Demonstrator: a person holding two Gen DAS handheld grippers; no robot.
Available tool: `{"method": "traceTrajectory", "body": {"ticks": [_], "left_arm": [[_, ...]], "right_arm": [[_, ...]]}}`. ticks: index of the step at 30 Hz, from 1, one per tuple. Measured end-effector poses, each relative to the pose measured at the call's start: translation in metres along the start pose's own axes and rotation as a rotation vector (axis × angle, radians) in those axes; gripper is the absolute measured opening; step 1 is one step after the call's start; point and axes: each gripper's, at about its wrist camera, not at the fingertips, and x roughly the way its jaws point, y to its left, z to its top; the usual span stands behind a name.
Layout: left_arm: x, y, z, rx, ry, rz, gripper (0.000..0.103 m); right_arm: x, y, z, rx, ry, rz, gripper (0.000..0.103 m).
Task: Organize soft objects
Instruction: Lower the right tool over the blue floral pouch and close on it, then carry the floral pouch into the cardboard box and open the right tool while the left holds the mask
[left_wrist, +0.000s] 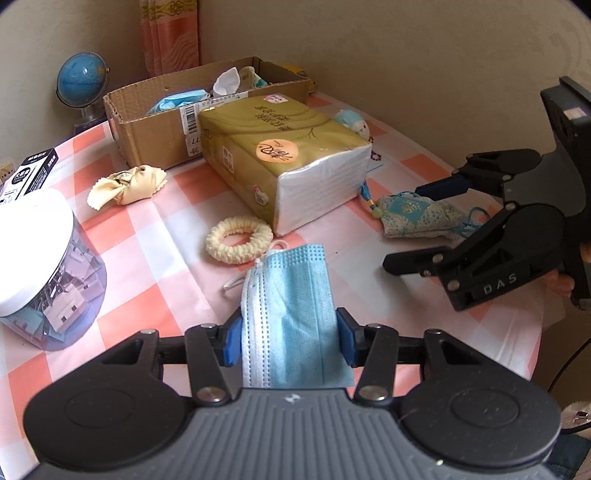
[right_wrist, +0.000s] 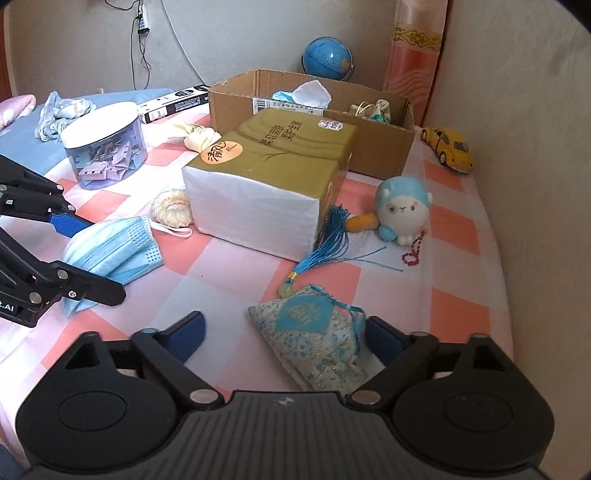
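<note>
Step in hand: both grippers picking soft items for the open brown cardboard box.

Left gripper: fingers pinched on the pleated blue surgical face mask, which runs forward from between the pads onto the checked cloth.

Right gripper: fingers wide, straddling the pale blue embroidered fabric sachet; right pad just beside it, left pad apart.

Next, likely: close on the sachet, lift both, carry past the gold tissue pack.
</note>
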Motion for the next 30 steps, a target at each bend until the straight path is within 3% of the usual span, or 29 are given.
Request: {"method": "traceTrajectory", "body": {"ticks": [3,6,9,19,30], "left_arm": [[0.0,0.001,0.001,0.009,0.002,0.007,0.049],[0.001,0.0,0.002,0.021,0.006,0.027,0.048],[-0.002,0.001,0.002,0.021,0.011,0.017,0.044],[-0.03,0.002,0.0,0.039,0.005,-0.005,0.033],[-0.062,-0.001,-0.005,0.071,-0.053,-0.031,0.033]], "right_arm": [[-0.005,0.003,-0.001,-0.011,0.001,-0.038,0.074],[-0.01,0.003,-0.002,-0.012,0.008,-0.059,0.056],[-0.013,0.003,-0.002,-0.012,0.023,-0.087,0.05],[-0.047,0.002,-0.001,0.013,0.009,-0.086,0.045],[-0.095,-0.004,0.021,0.026,-0.049,-0.1,0.044]]}}
